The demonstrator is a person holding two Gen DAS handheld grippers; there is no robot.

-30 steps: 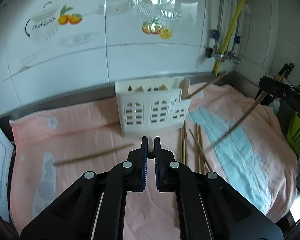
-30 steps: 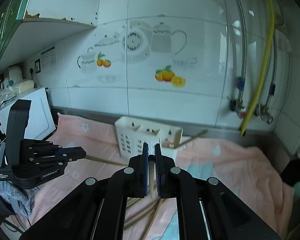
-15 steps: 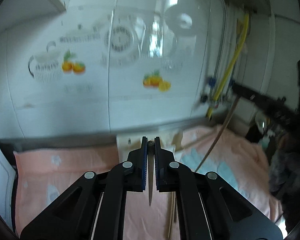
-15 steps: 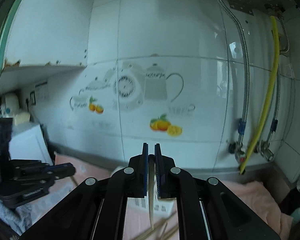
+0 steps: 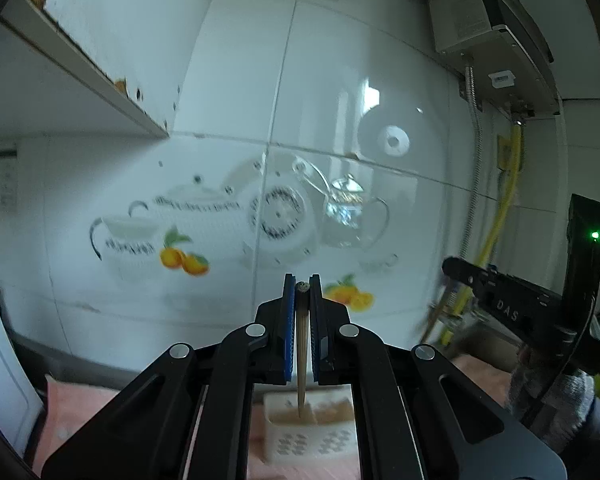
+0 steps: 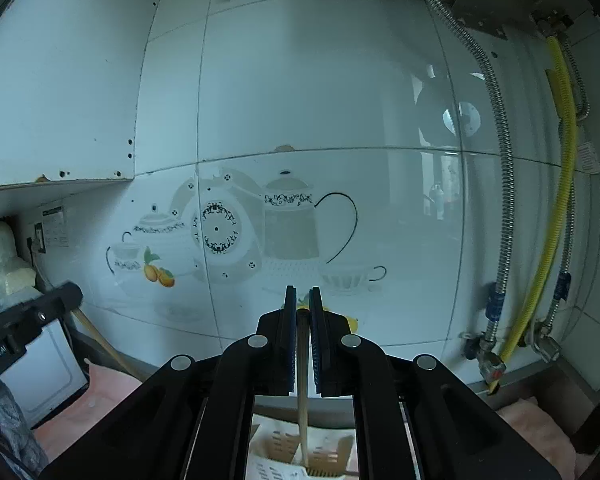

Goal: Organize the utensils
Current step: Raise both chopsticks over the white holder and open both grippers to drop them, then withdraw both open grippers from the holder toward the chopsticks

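My left gripper point(image 5: 302, 286) is shut on a wooden chopstick point(image 5: 301, 360) that hangs tip down over the white slotted utensil holder point(image 5: 312, 432) on the pink towel. My right gripper point(image 6: 302, 298) is shut on another wooden chopstick point(image 6: 302, 392), held upright with its tip in or just above the same holder point(image 6: 300, 460). The right gripper shows at the right of the left wrist view point(image 5: 500, 300), the left gripper at the left of the right wrist view point(image 6: 32, 316). Both are raised high above the counter.
White tiled wall with teapot and orange decals point(image 6: 220, 232) fills both views. A yellow hose and steel pipes point(image 6: 540, 240) run down the right. A cupboard point(image 5: 80, 60) hangs at upper left; a white appliance point(image 6: 40, 368) stands left. Pink towel point(image 6: 100, 392) covers the counter.
Both grippers have risen and tilted up from the towel, each carrying a chopstick that now hangs upright over the holder. The loose chopsticks on the towel have dropped out of view.
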